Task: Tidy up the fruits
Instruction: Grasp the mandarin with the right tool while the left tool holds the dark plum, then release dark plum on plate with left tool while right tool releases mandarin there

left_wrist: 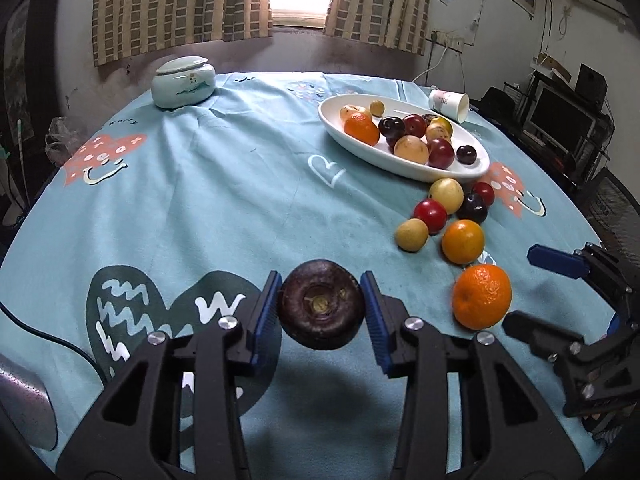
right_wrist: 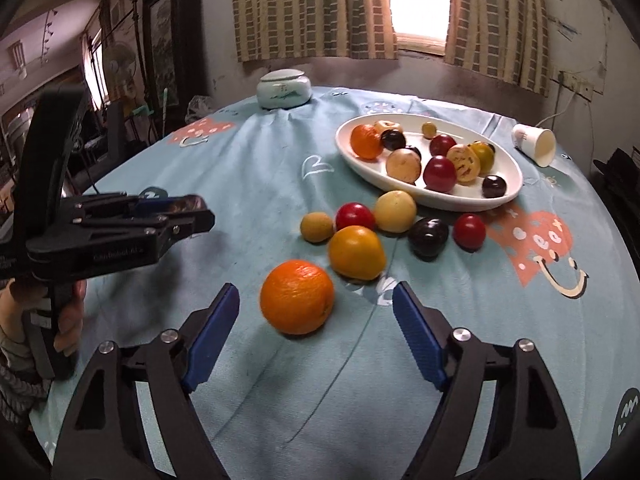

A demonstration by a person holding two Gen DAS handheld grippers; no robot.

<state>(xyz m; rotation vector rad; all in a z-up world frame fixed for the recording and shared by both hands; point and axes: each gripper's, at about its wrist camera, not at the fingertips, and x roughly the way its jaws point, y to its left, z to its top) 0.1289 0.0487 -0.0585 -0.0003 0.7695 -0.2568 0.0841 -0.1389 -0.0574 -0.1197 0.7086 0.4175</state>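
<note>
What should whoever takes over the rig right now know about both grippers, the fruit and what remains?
Left gripper: shut on a dark brown round fruit, held above the tablecloth.
Right gripper: open, empty, with the nearest orange lying just ahead of its fingers, untouched.
White oval dish: already holds roughly ten fruits.
Loose beside the dish: a second orange, two red fruits, two yellowish ones and a dark plum.
Left to do: put the held fruit in the dish, then the nearest orange, then the loose cluster.
</note>
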